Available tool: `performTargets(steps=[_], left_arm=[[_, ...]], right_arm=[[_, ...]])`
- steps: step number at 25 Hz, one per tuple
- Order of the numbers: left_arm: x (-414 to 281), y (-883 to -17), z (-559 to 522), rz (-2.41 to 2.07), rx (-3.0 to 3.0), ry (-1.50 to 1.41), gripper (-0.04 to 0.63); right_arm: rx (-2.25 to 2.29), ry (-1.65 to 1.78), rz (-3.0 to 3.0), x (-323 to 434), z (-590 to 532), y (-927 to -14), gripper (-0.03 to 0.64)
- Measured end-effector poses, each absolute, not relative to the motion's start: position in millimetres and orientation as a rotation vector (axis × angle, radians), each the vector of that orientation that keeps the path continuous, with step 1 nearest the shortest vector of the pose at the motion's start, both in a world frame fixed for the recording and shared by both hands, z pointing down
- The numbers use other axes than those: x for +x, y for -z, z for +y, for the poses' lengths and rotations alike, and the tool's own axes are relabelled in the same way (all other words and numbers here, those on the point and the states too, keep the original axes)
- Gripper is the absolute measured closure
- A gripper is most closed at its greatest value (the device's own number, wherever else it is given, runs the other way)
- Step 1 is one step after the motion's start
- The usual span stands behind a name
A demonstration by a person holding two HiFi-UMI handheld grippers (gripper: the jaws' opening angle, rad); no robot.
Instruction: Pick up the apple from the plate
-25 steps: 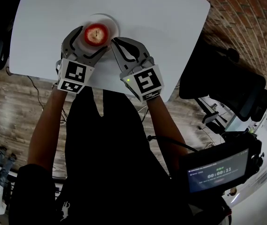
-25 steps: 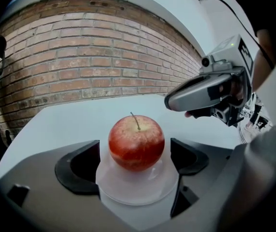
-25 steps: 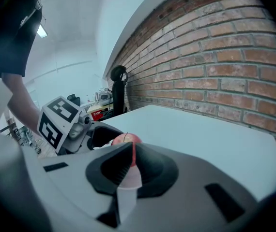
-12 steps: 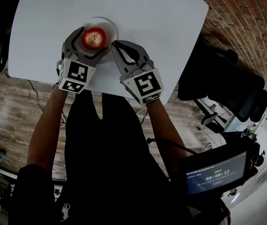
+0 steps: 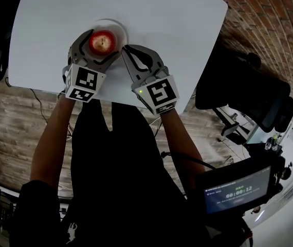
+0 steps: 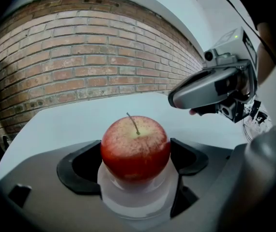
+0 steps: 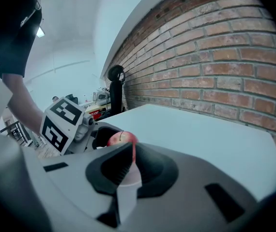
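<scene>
Left gripper (image 5: 103,45) pinches the round red apple (image 6: 135,146) over the small white plate (image 5: 120,30); right gripper (image 5: 129,51) just right of it, jaws pressed together

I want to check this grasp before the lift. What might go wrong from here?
The left gripper meets the round, smooth apple only at its sides, so it may slip or roll out as it rises. The small plate sits directly beneath; low jaws might catch its rim and drag it. The shut right gripper lies close beside the plate and may be bumped.
</scene>
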State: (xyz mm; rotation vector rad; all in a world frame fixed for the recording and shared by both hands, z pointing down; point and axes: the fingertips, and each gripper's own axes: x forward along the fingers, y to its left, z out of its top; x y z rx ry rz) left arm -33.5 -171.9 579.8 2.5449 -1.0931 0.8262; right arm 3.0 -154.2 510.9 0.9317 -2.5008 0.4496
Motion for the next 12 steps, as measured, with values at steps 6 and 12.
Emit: performTargets(steps=[6,12], left_arm=[[-31.6,-581.4,-177.3,-1.113,2.543,-0.829,0.152],[-28.8,-581.4,-180.2,-1.108,2.551,-0.843,0.183]], right_arm=[[0.934,-0.453,-2.502,4.6,-156.1,-511.7,0.611],[0.941,-0.453,-2.497,11.4,-156.5,-512.2,0.611]])
